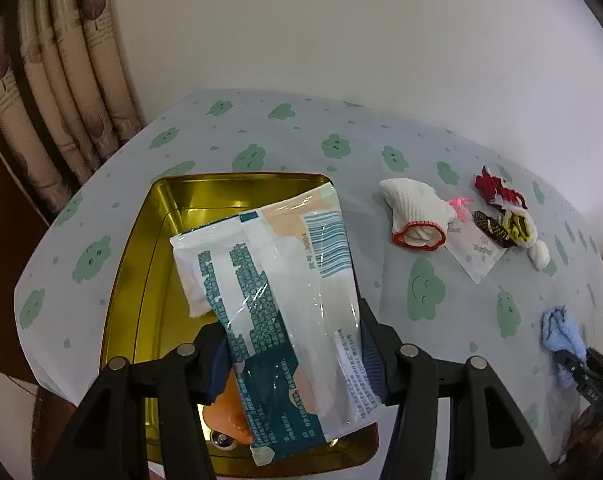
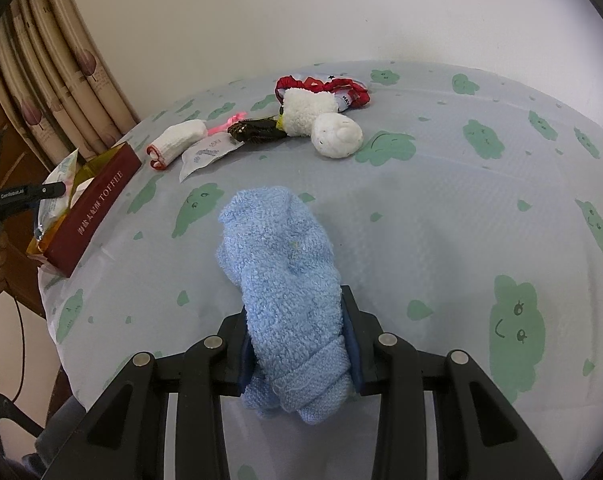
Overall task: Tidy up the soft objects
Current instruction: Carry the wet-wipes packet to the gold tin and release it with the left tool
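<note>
The tissue pack [image 1: 285, 312] hangs clamped in the left gripper [image 1: 297, 356], tilted above the open gold tin [image 1: 141, 264] at the left end of the desk [image 1: 381, 128], its far corner leaning over the tin's right rim. The step in hand looks like stowing: the pack has reached the tin but is not yet let go. Next it probably needs lowering flat inside, then the jaws parting. Something orange and rounded [image 1: 229, 420] already lies in the tin.

The right gripper [image 2: 297, 344] is clamped on one blue towel [image 2: 281, 264], near the desk's front; it likely goes in afterwards.

Still loose on the far side: one rolled white glove with red cuff [image 1: 417, 216], one flat sachet [image 1: 477, 252], one white plush toy [image 2: 321, 124], one red fabric piece [image 2: 341, 84], and a dark patterned item [image 2: 257, 128] I cannot identify.
</note>
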Tool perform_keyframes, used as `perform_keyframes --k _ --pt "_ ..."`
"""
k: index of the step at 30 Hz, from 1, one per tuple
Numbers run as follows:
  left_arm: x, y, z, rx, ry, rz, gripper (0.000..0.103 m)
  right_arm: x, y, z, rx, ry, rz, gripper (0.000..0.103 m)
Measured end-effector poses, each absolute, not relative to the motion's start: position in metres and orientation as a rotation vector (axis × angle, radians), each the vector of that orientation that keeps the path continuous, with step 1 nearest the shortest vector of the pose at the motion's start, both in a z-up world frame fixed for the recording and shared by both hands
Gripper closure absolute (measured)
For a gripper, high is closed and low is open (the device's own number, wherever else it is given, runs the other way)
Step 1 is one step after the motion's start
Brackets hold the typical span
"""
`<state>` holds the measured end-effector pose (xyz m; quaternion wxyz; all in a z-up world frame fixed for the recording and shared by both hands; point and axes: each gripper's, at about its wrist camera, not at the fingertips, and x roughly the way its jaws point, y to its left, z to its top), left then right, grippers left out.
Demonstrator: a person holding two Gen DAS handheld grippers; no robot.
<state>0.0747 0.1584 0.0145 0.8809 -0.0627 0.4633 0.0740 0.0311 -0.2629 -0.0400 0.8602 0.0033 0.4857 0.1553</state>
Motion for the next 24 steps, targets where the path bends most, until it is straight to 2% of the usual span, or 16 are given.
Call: perform_keyframes --k 9,24 --pt "0.078 0.143 0.012 -0.028 0.968 0.159 0.043 0.031 -0.260 -0.039 0.002 1.023 0.309 0.069" --pt "0.067 0.148 0.024 0.017 0.928 0.219 0.043 0.032 -0.264 -0.031 0.156 1.062 0.318 0.070"
